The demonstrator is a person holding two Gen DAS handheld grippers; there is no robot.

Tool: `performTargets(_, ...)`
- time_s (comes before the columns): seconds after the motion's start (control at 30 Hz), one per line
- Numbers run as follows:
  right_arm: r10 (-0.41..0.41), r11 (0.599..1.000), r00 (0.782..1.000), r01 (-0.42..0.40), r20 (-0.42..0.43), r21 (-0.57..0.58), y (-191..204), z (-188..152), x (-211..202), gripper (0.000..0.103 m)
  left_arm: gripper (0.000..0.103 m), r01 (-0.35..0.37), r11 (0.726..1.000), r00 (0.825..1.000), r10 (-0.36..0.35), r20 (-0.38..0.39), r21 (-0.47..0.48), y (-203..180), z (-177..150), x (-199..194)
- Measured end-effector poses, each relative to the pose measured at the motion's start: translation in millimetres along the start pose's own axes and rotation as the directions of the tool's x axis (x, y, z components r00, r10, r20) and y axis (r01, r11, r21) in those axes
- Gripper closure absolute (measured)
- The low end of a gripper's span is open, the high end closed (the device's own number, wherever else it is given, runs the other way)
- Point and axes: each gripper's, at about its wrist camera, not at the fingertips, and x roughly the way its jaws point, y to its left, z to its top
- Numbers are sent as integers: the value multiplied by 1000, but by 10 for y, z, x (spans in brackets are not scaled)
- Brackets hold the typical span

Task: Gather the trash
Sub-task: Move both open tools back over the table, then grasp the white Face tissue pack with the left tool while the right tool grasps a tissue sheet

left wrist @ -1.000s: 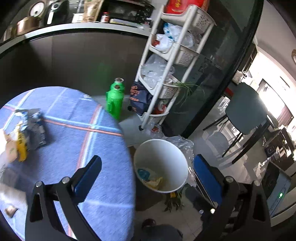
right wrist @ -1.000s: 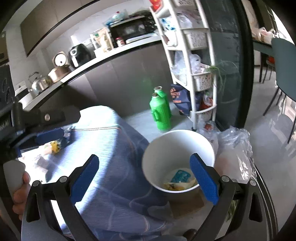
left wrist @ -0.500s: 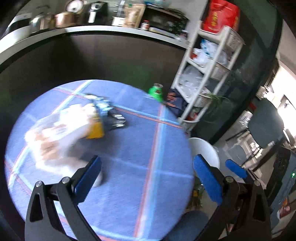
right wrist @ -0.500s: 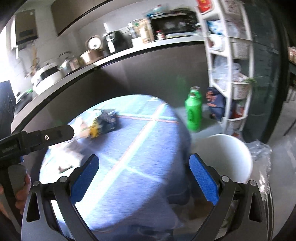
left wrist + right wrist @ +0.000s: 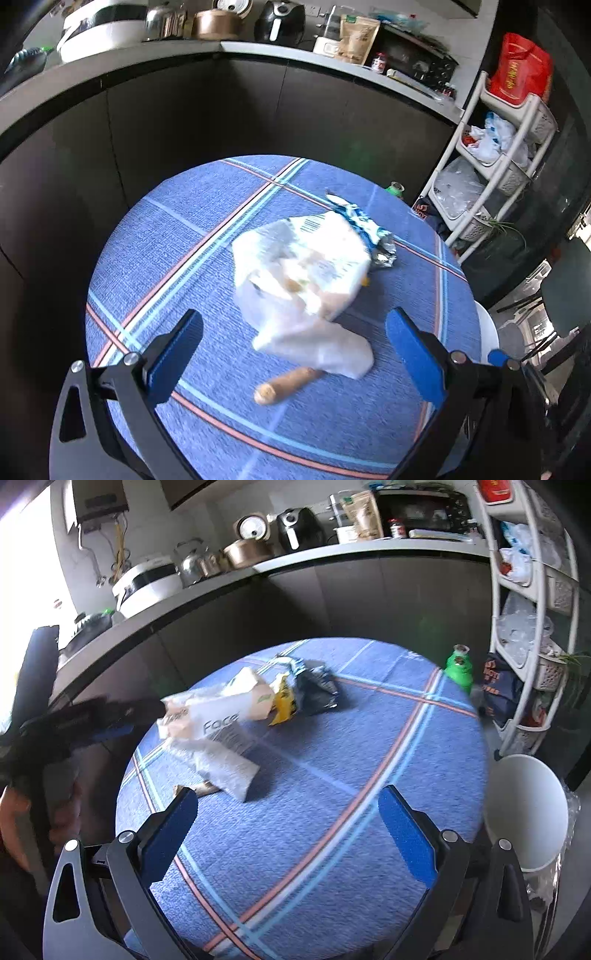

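A heap of trash lies on the round blue plaid table (image 5: pixel 184 236): a white plastic wrapper (image 5: pixel 306 273), a blue and silver snack bag (image 5: pixel 369 232) behind it and a small brown stick-like piece (image 5: pixel 284 382) in front. My left gripper (image 5: pixel 295 354) is open and empty, just above the near side of the wrapper. In the right wrist view the wrapper (image 5: pixel 218 731), a yellow packet (image 5: pixel 282 703) and a dark bag (image 5: pixel 314 690) lie mid-table. My right gripper (image 5: pixel 284 834) is open and empty, nearer than the heap. The white bin (image 5: pixel 524 812) stands right of the table.
A white shelf rack (image 5: pixel 495 158) with bags stands to the right. A green bottle (image 5: pixel 460 666) and a dark bag (image 5: pixel 496 686) stand on the floor behind the table. A dark counter (image 5: pixel 258 48) with appliances runs behind. The left gripper shows in the right wrist view (image 5: pixel 81 716).
Both grippers have swung left, from above the white bin to over the table. The trash heap now lies in front of the left gripper. Both stayed open.
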Motion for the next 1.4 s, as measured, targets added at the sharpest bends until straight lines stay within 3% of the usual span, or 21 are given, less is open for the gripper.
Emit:
performTargets(0.23, 54, 993, 993, -64, -101, -96, 259, -22, 396, 9, 8, 70, 997, 996, -72, -43, -31, 139, 213, 256)
performTargets(0.3, 76, 989, 989, -91, -123, -118, 329, 0, 514, 10, 20, 79, 997, 996, -79, -48, -17, 139, 234, 263)
performTargets(0.43, 114, 981, 978, -139, -174, -133, 449, 67, 738, 27, 50, 93, 996, 994, -94, -54, -13, 166, 273, 265)
performTargets(0.5, 133, 977, 973, -161, -189, -140, 508, 102, 841, 27, 55, 108, 994, 992, -109, -56, -18, 194, 289, 268)
performTargets(0.57, 134, 974, 972, -165, -194, -157, 577, 134, 935, 27, 66, 109, 994, 992, -109, -55, -11, 209, 298, 269)
performTargets(0.63, 132, 972, 971, -166, -201, -164, 615, 155, 1007, 27, 66, 115, 993, 992, -115, -58, -8, 231, 297, 274)
performTargets(0.7, 127, 972, 972, -162, -199, -172, 653, 182, 1068, 27, 57, 127, 992, 991, -128, -49, -10, 259, 290, 263)
performTargets(0.73, 120, 972, 973, -156, -198, -177, 671, 187, 1091, 27, 32, 139, 990, 989, -139, -46, -15, 274, 290, 261)
performTargets(0.77, 110, 972, 974, -148, -200, -184, 689, 191, 1123, 28, 18, 146, 989, 988, -147, -40, -26, 292, 289, 263)
performTargets(1.0, 98, 973, 973, -138, -210, -185, 717, 180, 1210, 44, 17, 155, 987, 979, -158, -130, -33, 323, 296, 538)
performTargets(1.07, 93, 974, 973, -133, -212, -181, 702, 165, 1211, 50, 27, 193, 978, 967, -203, -154, -76, 373, 289, 619)
performTargets(1.13, 86, 976, 973, -125, -213, -180, 691, 149, 1202, 66, 51, 210, 972, 959, -225, -174, -101, 402, 288, 671)
performTargets(1.2, 82, 977, 975, -120, -208, -176, 678, 146, 1185, 78, 66, 218, 969, 958, -235, -163, -117, 422, 291, 655)
performTargets(1.3, 94, 978, 976, -127, -196, -165, 661, 149, 1126, 92, 74, 225, 967, 962, -240, -131, -120, 424, 325, 551)
performTargets(1.4, 92, 980, 982, -119, -167, -158, 621, 157, 1006, 94, 81, 235, 965, 966, -245, -81, -118, 399, 376, 366)
